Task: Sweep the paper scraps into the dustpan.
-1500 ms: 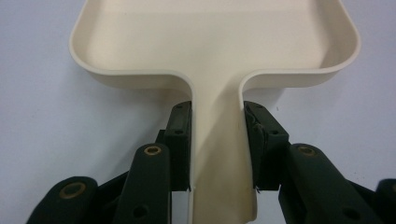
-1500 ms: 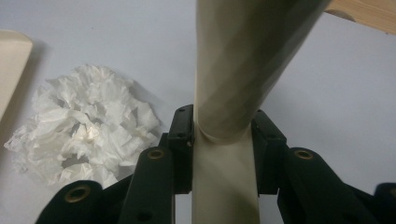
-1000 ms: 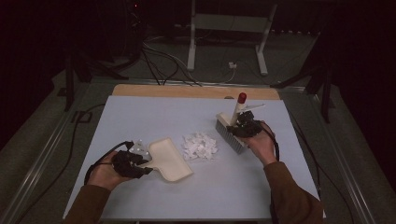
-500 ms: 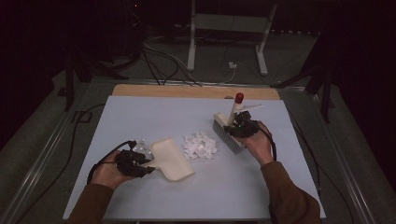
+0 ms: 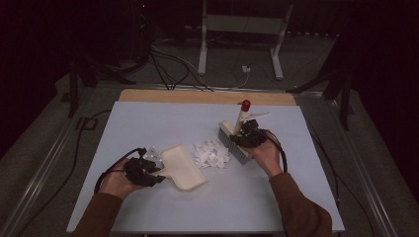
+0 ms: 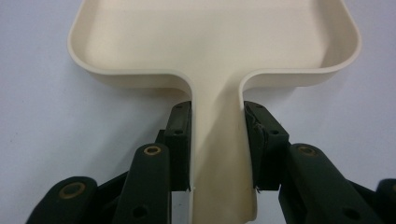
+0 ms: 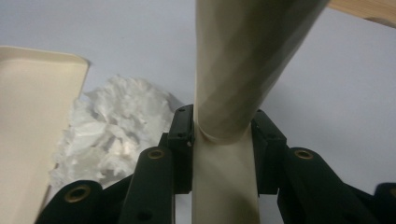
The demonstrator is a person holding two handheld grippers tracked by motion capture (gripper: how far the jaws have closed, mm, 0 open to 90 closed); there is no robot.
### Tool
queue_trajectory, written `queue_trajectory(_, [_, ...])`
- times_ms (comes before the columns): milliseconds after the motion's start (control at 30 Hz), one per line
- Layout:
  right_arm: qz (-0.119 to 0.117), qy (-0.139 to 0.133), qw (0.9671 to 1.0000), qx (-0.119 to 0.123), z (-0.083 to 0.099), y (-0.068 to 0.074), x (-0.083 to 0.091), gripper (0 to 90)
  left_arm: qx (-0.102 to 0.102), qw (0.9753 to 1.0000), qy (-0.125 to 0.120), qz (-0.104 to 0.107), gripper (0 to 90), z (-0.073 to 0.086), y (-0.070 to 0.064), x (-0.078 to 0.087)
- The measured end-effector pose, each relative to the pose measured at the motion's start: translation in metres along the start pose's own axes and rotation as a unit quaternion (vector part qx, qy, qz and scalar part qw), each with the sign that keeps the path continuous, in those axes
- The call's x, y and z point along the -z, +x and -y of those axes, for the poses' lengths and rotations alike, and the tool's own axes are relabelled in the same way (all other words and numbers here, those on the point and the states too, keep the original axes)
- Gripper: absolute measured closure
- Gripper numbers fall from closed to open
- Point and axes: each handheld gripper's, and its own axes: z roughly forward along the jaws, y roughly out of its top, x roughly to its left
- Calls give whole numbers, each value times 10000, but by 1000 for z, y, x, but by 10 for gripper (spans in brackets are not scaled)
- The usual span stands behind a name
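Sweeping job: white scraps into dustpan.

Left gripper [image 5: 148,170] clamped on handle of cream dustpan [image 5: 181,165]; left gripper view confirms both jaws pressed flat against handle [image 6: 217,154], no gap. Pan lying on pale blue surface [image 5: 148,123], open mouth toward 2 o'clock, facing pile of paper scraps [image 5: 211,154]. Pan position much as a second ago; left hand [image 5: 116,180] shifted only slightly.

Right gripper [image 5: 247,136] clamped on cream handle of hand brush [image 5: 231,142], red tip [image 5: 245,105] up at 12 o'clock. Right gripper view: jaws tight on either side of handle shaft [image 7: 224,154], scraps and pan edge off at 9 to 10 o'clock. Over the last second, brush head edged closer to scraps from the 3 o'clock side; now just beside pile, contact uncertain.

Scraps between pan mouth and brush bristles, none visibly inside pan. A few stray bits [image 5: 153,150] near pan's back corner, behind the mouth.

Judgement: setup complete, sweep stroke about to begin; pan must hold firm against surface, or scraps slide under the lip.
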Motion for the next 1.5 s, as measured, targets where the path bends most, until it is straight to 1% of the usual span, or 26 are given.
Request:
queue_trajectory(333, [-57, -8, 9999, 162, -3, 18, -5, 674, -13, 10000, 10, 11, 665, -4, 0, -2])
queue_trajectory(667, [-70, -14, 9996, 261, -3, 32, -8, 675, -33, 10000, 22, 27, 665, -8, 0, -5])
queue_trajectory(767, [-141, -20, 9996, 260, -2, 37, -8, 674, -29, 10000, 12, 38, 664, -10, -1, -6])
queue_trajectory(900, [-162, -28, 9993, 341, -2, 44, -9, 674, -33, 10000, 15, 42, 665, -11, -1, -7])
queue_trajectory(1067, [-175, -24, 9991, 378, -2, 50, -10, 675, -56, 10000, 9, 50, 664, -12, -1, -8])
queue_trajectory(1167, [-243, -22, 9990, 366, -2, 53, -10, 674, -53, 10000, 2, 63, 665, -13, -2, -8])
queue_trajectory(1500, [-342, -15, 9985, 417, -2, 68, -12, 675, -65, 10000, -11, 69, 665, -15, -3, -10])
